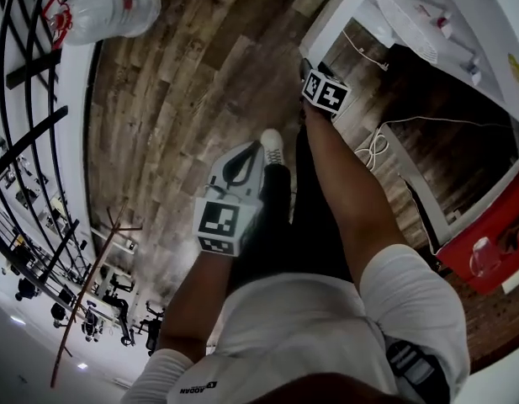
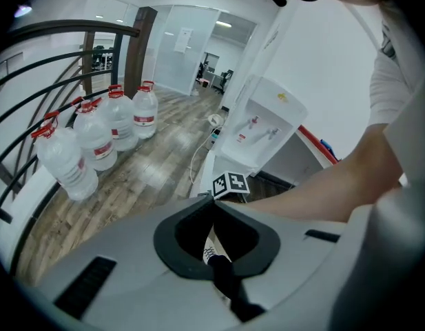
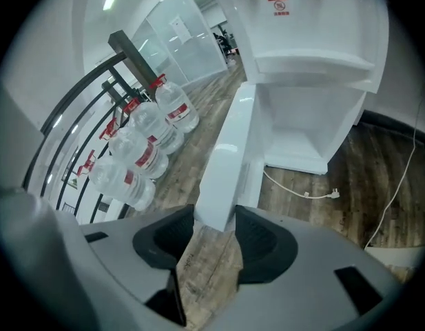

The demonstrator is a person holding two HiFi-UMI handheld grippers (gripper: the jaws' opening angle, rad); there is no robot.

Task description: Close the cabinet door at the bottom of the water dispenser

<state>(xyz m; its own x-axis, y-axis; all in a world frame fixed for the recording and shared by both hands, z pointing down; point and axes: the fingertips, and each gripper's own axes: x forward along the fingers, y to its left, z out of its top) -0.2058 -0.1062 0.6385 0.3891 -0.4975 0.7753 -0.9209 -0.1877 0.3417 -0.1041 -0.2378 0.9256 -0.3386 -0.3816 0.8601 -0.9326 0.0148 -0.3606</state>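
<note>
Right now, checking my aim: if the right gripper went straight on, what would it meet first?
Most likely the open cabinet door: its white edge stands between the right gripper's closing jaws, dead ahead. Whether they touch it yet is unclear.

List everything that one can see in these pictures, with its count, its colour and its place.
water dispenser: one, white, standing on the floor
cabinet door: one, white, open at the dispenser's bottom
water bottles: at least four, clear with red caps, on the floor by the railing
railing: one, black, curved, beside the bottles
cable: white, on the floor before the dispenser
floor: brown wood
shoe: one seen, white, on the floor
left gripper: grey, jaws together, empty
right gripper: grey, jaws closing, the door's edge between them
</note>
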